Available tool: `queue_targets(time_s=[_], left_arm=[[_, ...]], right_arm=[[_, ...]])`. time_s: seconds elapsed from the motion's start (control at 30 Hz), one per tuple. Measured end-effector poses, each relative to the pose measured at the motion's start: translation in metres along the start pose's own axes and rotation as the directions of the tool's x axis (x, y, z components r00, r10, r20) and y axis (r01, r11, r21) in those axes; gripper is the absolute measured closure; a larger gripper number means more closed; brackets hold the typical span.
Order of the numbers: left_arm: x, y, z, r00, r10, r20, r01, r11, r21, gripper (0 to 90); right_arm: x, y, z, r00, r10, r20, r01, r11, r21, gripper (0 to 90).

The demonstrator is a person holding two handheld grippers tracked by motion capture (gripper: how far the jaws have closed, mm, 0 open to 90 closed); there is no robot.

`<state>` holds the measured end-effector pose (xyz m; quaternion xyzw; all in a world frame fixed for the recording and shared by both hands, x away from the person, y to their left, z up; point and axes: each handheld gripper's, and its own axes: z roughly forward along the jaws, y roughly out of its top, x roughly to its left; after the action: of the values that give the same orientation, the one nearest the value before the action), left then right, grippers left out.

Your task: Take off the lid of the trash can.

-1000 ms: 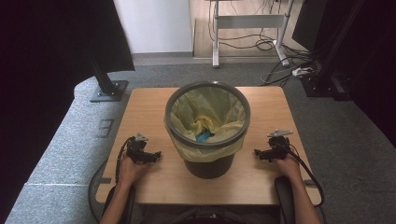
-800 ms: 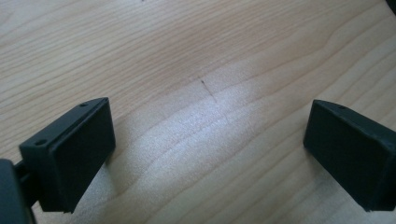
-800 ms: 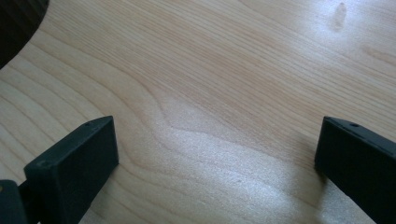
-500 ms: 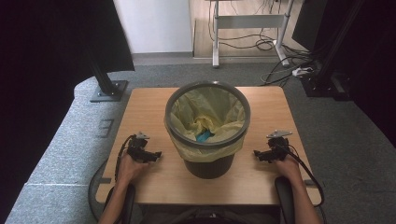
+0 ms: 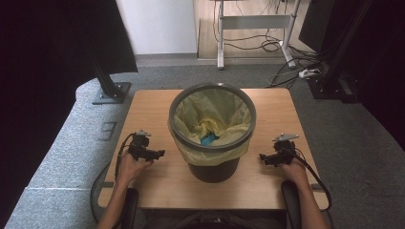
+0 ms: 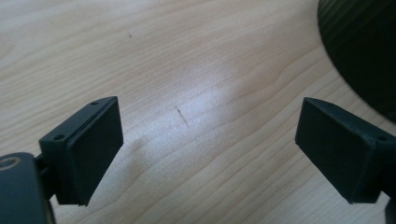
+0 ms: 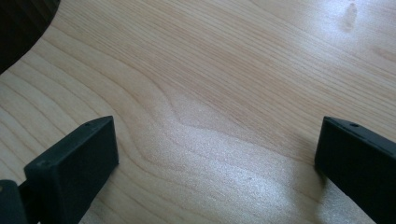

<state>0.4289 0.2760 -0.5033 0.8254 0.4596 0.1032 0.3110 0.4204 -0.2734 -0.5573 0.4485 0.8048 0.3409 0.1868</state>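
Observation:
A dark bin (image 5: 172,119) lined with a yellow bag (image 5: 224,107) stands mid-table, with something blue (image 5: 208,140) at its bottom. My left gripper (image 5: 160,153) is held just left of the bin, pointing toward it. Its jaws have just been closing a little but stay open, with nothing between them but bare wood (image 6: 208,149). The bin's dark base (image 6: 364,46) is at that view's upper right. My right gripper (image 5: 262,157) sits to the right of the bin, open over bare wood (image 7: 217,163). The bin's base (image 7: 18,28) fills that view's upper left corner.
The wooden table (image 5: 148,109) has bare surface on both sides of the bin. A black monitor stand (image 5: 110,90) rests on the floor off the far left corner. A white desk frame (image 5: 253,21) and cables (image 5: 305,71) lie beyond.
The left hand has lifted its gripper slightly off the table. The right hand has stayed in place.

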Motion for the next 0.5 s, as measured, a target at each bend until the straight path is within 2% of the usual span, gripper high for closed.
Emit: queue_targets(time_s=[0.23, 0.5], left_arm=[[-0.004, 0.013, -0.008, 0.9996, 0.014, 0.025, -0.014, 0.9997, 0.021, 8.4], [-0.006, 0.031, -0.022, 0.9993, 0.028, 0.026, -0.029, 0.9991, 0.032, 8.4]], right_arm=[[0.001, 0.0, 0.0, 1.0, -0.003, -0.002, 0.003, 1.0, 0.0, 0.0], [0.001, 0.0, 0.0, 1.0, -0.004, -0.003, 0.004, 1.0, -0.001, 0.0]])
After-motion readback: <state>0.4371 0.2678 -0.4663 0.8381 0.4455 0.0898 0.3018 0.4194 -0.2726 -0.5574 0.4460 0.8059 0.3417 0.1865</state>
